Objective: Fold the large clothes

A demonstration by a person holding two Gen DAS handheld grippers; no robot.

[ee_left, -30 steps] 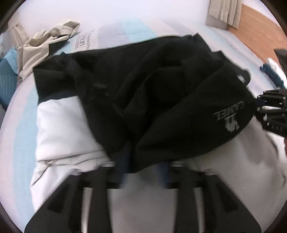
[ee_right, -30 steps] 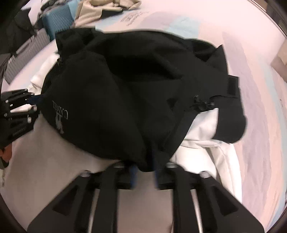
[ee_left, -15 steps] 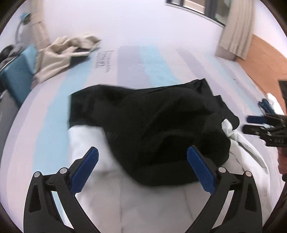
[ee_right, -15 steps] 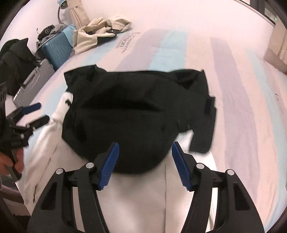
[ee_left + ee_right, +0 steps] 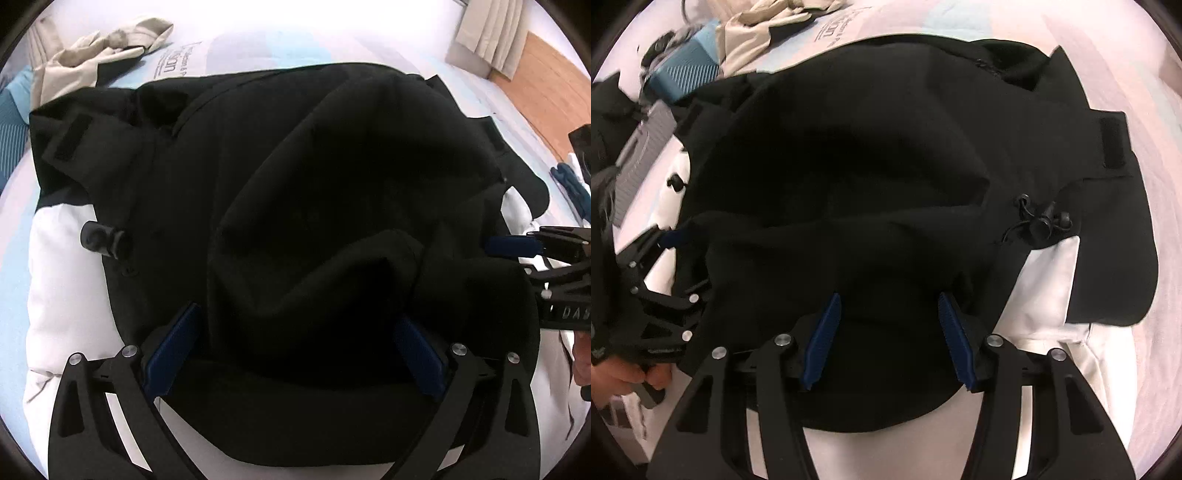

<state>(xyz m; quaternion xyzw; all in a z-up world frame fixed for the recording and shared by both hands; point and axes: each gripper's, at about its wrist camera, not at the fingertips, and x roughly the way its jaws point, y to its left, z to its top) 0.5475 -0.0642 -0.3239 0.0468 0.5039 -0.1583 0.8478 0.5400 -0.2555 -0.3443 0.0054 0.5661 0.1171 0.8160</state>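
Left tongs [image 5: 295,354]: pointing steeply down at the bed, blue pads spread as wide as they go; the jaws have just been opening, and a raised fold of black cloth is sitting between the pads without being pinched.
Right tongs [image 5: 890,339]: also tilting steeply down, pads partly spread; the jaws have just been closing a little, with black cloth bunching between them but the pads not pressing on it.
Jacket [image 5: 314,177]: a black and white jacket lying spread on the bed directly under and ahead of both tongs; the black part is heaping in soft folds on top, the white part is showing out to the sides and beneath the tongs.
Cord stopper [image 5: 1043,221]: lying on the black cloth ahead and to the right of the right tongs, at the border with the white panel.
Hand [image 5: 624,373]: gripping the handle of the left tongs, seen at the far left of the right wrist view.
Bed [image 5: 258,48]: carrying the jacket, its pale sheet striped in light blue and lilac, reaching beyond the tongs.
Beige garment [image 5: 99,62]: lying crumpled on the bed well beyond the left tongs, past the jacket's far left corner.
Blue suitcase [image 5: 690,74]: standing beside the bed, far ahead and left of the right tongs.
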